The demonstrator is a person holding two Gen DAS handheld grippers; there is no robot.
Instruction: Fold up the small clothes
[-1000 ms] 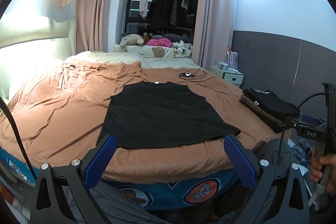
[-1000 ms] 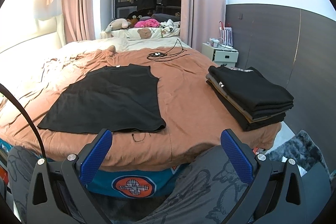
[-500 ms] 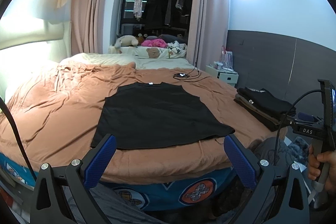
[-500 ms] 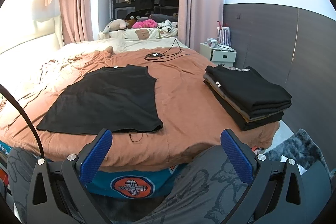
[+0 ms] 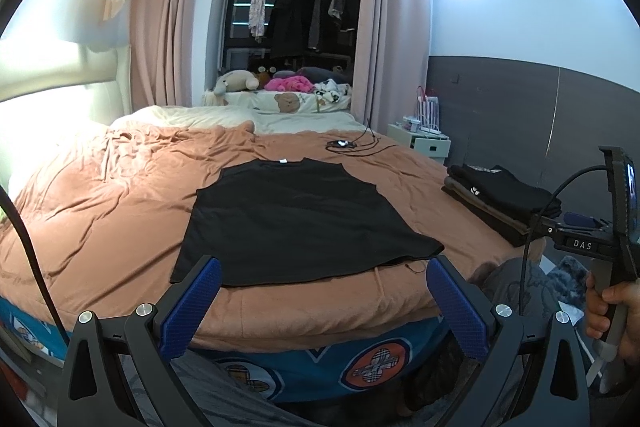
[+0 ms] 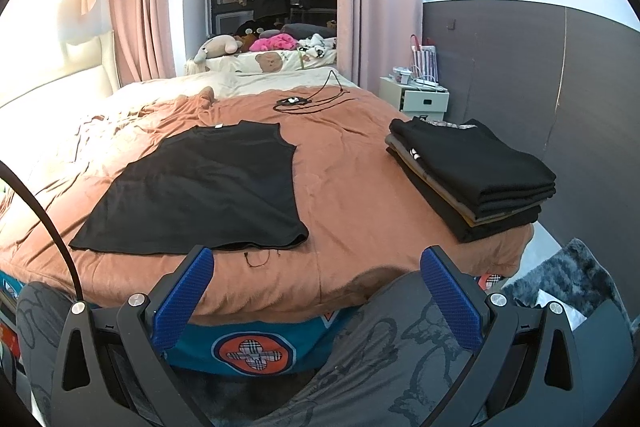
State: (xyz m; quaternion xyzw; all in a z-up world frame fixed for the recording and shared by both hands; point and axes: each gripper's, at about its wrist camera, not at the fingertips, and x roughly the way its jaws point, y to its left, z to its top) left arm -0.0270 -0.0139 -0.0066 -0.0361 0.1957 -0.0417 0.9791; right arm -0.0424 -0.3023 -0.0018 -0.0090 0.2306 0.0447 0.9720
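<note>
We're holding the left hand-held gripper [image 5: 320, 301] w/ its blue pads spread wide & nothing between them, hovering off the foot of the bed [image 5: 100, 211]; the right hand-held gripper [image 6: 316, 289] is likewise fully released & empty, also short of the bed edge. In the left view we're seeing the right hand [image 5: 614, 315] wrapping the other unit's handle at the far right. Straight ahead of both, the black t-shirt [image 5: 296, 223] is lying flat on the brown blanket [image 6: 348, 187], sleeves tucked in so it reads as a rough trapezoid, hem nearest us & neck w/ white label pointing toward the pillows. A loose thread [image 6: 256, 259] is trailing off the hem onto the blanket. To the shirt's right, well apart from it, a stack of folded clothes [image 6: 472, 179] is sitting at the bed's right edge, black on top w/ a tan layer showing in the middle. Further back a black cable [image 6: 308, 99] is lying on the blanket, then plush toys [image 6: 218, 47] by the curtains. Our gray patterned trousers [image 6: 380, 355] are filling the bottom of the right view.
</note>
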